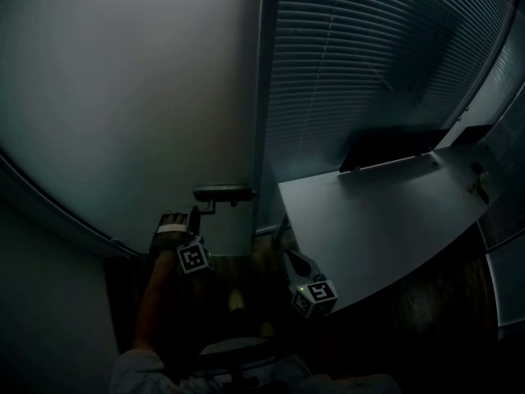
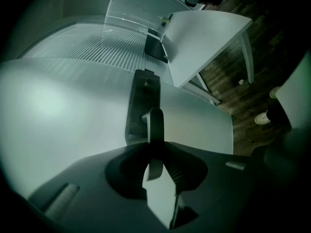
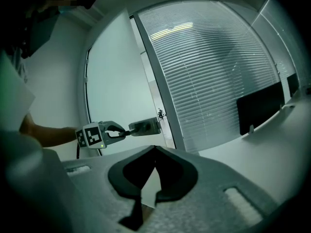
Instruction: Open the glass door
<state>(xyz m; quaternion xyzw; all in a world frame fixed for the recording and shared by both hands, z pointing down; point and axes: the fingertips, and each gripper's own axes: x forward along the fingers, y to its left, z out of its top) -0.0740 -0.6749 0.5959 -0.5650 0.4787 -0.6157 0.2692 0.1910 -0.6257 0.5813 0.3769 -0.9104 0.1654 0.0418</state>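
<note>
Door: frosted glass door panel (image 1: pixel 123 97), upper left of head view; judged heavy, stiff, smooth, fragile.
Hold point: dark metal lever handle (image 1: pixel 221 194), centre, at door edge.
Left gripper (image 1: pixel 197 213): clamped on lever.
Right gripper (image 1: pixel 289 257): clenched, empty.

The frosted glass door (image 1: pixel 123 97) stands pale and upright before me. Its dark lever handle (image 1: pixel 221 193) sits level near its right edge.

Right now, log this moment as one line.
left tool: closed on door handle | right tool: closed, empty, away from the handle | glass door: not yet open
</note>
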